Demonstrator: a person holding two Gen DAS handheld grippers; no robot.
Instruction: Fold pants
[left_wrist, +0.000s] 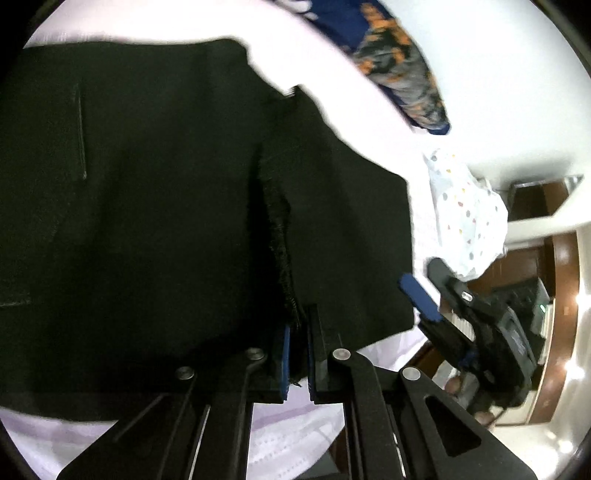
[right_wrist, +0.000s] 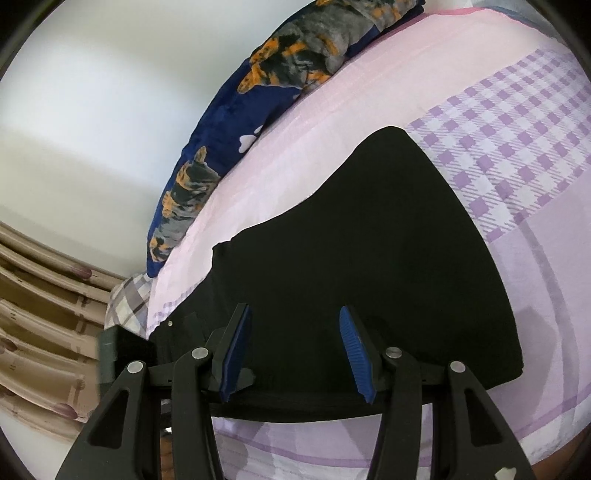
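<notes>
Black pants (left_wrist: 147, 221) lie spread on a bed and fill most of the left wrist view. My left gripper (left_wrist: 297, 347) is shut on a frayed seam edge of the pants, with the fabric pinched between its blue pads. In the right wrist view the pants (right_wrist: 369, 240) lie flat on the pink and purple checked sheet (right_wrist: 517, 147). My right gripper (right_wrist: 295, 350) hovers over their near edge with its jaws open; the cloth lies below the gap, not pinched. The right gripper (left_wrist: 421, 271) also shows at the right of the left wrist view, just off the pants' corner.
A blue blanket with orange and grey dog prints (right_wrist: 258, 110) lies along the far side of the bed against a white wall. A white dotted cloth (left_wrist: 469, 206) sits past the pants' right corner. Beige curtains (right_wrist: 37, 314) hang at the left, and brown wooden furniture (left_wrist: 561, 295) stands beyond the bed.
</notes>
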